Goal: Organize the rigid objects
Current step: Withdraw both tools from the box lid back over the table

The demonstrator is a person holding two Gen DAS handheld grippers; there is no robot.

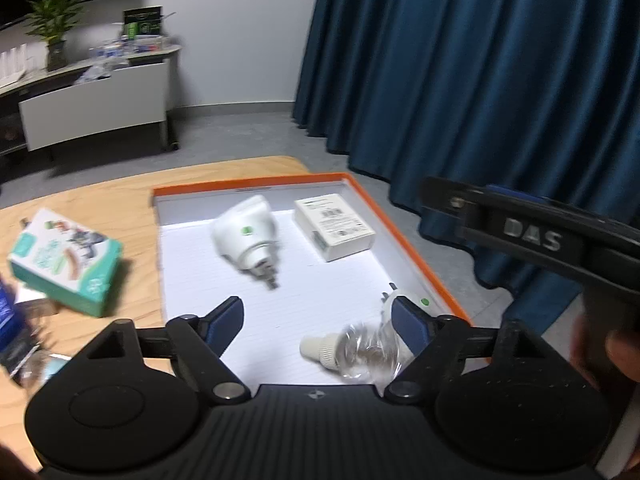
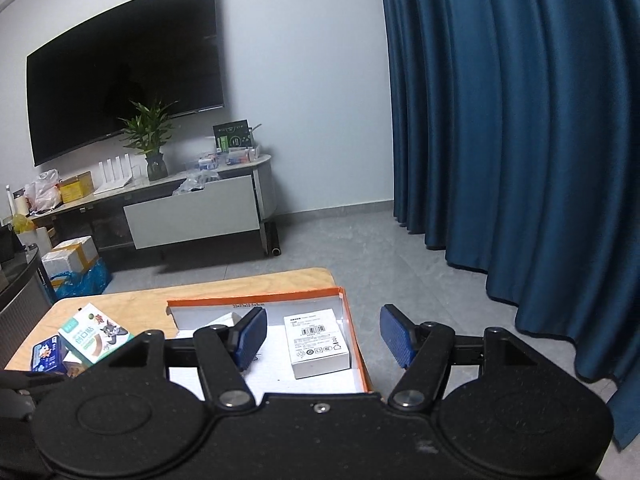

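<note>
Left gripper (image 1: 318, 322) spread wide over the near end of the shallow orange-rimmed white tray (image 1: 404, 236) on the light wooden tabletop (image 1: 100, 196). The small clear crumpled plastic bottle with a cream screw cap (image 1: 352, 354) lies on its side on the tray floor between the jaws, close to the right blue pad (image 1: 408, 328); I judge the pad is not pressing it, so nothing is pinched. Right gripper (image 2: 322, 336) also spread and empty, hanging over the tray's right edge, with the flat white cardboard box with a printed label (image 2: 318, 342) below, between its jaws.

Also in the tray: a white plastic plug-in device with a green dot (image 1: 248, 240), blurred, lying tilted toward the far left. Still out on the tabletop, left of the tray: a teal-and-white cartoon-printed carton (image 1: 66, 262) and a small blue box (image 2: 46, 356) beside it.

Handling guess:
- Bottle: light, thin-walled, crushes easily, slippery; take by the stiff cap or neck.
- Carton: light, stiff cardboard; pinch across the two long flat faces mid-length, gently, since the walls may dent.
- White plug-in device: hard, rounded shell, may roll; grip at the narrower end.
</note>
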